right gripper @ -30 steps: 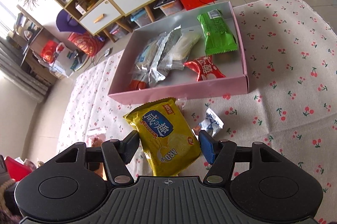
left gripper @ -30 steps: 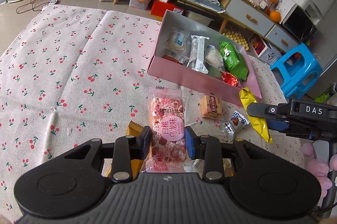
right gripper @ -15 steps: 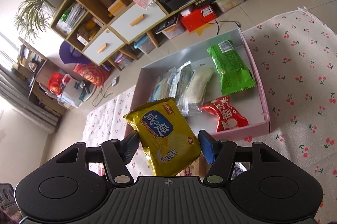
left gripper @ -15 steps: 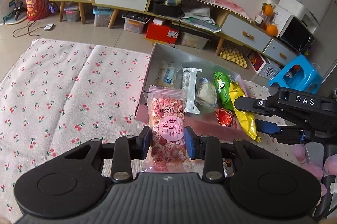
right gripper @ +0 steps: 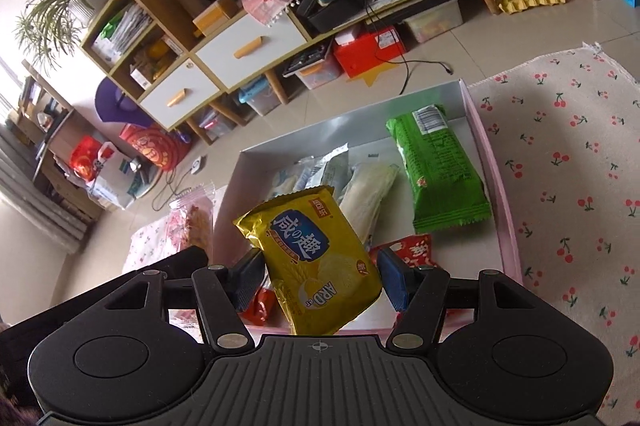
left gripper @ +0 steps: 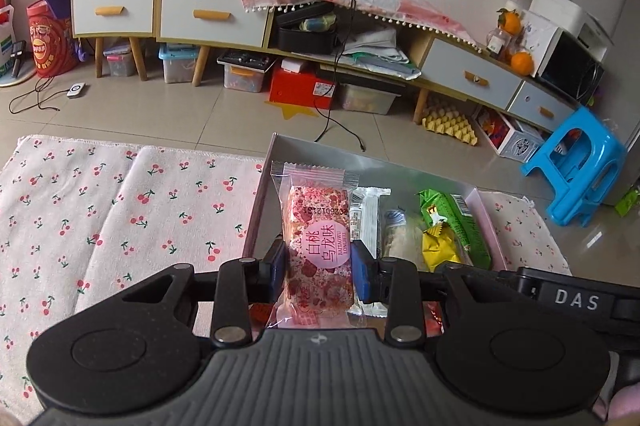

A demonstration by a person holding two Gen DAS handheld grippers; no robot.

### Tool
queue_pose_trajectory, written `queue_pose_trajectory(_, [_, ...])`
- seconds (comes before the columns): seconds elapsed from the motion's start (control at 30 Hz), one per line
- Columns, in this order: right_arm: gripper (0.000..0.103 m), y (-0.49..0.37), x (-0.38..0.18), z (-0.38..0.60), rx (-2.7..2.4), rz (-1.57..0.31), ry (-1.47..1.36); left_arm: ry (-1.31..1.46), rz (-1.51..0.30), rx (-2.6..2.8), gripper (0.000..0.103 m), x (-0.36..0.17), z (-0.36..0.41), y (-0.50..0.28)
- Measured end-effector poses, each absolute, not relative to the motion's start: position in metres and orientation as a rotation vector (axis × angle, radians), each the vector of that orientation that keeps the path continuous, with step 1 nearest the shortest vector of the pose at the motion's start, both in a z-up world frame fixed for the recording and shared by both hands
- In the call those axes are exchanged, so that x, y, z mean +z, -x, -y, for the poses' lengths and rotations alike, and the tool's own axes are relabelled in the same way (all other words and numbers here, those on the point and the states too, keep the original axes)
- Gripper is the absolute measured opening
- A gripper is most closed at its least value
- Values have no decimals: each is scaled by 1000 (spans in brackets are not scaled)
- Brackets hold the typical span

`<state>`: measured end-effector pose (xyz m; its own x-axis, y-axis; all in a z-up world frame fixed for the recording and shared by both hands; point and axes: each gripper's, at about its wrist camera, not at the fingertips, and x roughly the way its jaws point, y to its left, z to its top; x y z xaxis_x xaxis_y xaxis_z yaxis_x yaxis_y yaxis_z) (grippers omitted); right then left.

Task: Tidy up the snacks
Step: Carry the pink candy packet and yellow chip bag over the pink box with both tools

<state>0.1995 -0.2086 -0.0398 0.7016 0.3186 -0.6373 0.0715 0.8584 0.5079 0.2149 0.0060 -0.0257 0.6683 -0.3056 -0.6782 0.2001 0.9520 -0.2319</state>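
A pink snack bar point(left gripper: 318, 250) is clenched in the left claw point(left gripper: 318, 272), a yellow biscuit bag point(right gripper: 316, 258) in the right claw point(right gripper: 320, 276), both above the box point(right gripper: 494, 185). Crowded together, they could be knocked loose.

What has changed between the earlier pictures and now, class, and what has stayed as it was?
Both snacks were carried from above the cherry-print cloth to above the pink box. The left gripper brought the pink nougat bar there, the right gripper the yellow biscuit pack. Nothing was released: both grips are unchanged. The green pack and the other snacks in the box lie as before.
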Motion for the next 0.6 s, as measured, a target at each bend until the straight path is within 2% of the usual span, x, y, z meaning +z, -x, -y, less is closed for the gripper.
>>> queue_pose_trajectory(0.6, [63, -207, -60, 237, 121, -788, -599, 113, -809, -335, 31, -37, 13, -230])
